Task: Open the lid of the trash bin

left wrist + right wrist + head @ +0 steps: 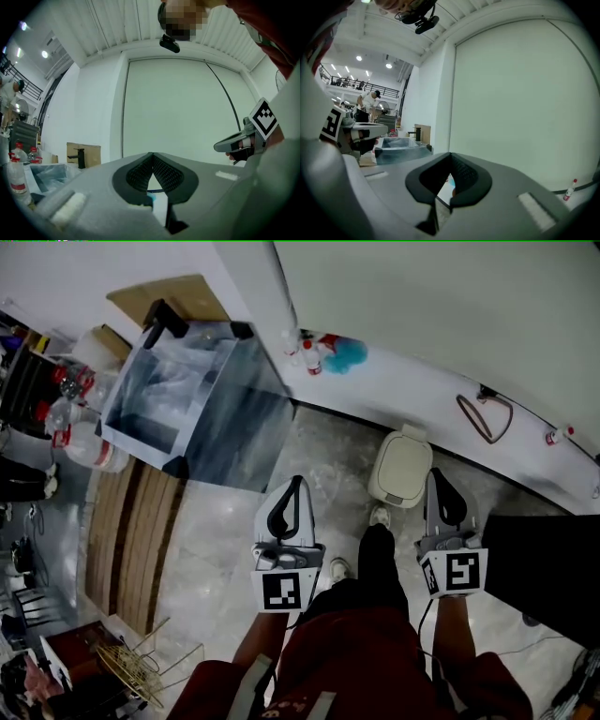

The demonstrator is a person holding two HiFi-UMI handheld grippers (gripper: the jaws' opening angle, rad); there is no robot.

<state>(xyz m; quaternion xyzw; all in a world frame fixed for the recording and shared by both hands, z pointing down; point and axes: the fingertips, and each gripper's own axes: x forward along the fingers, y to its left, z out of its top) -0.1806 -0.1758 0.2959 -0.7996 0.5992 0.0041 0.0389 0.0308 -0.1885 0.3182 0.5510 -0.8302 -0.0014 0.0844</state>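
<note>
The cream trash bin [401, 468] stands on the floor against the white wall, its lid down. In the head view my left gripper [298, 481] hangs to the left of the bin, over the marble floor, jaws together and empty. My right gripper [436, 473] hovers just right of the bin's far corner, shut too, with nothing in it. The left gripper view shows the left gripper [152, 155] level with its tips touching, facing the bare wall. The right gripper [450, 155] in its own view also faces the wall. The bin appears in neither gripper view.
A grey tub with a black faucet [192, 399] stands at the back left, water bottles [80, 442] beside it. Wooden boards [141, 540] lie on the floor. Spray bottles [309, 357] and a cable loop [487, 413] sit on the wall ledge. A black block [544, 568] is at the right.
</note>
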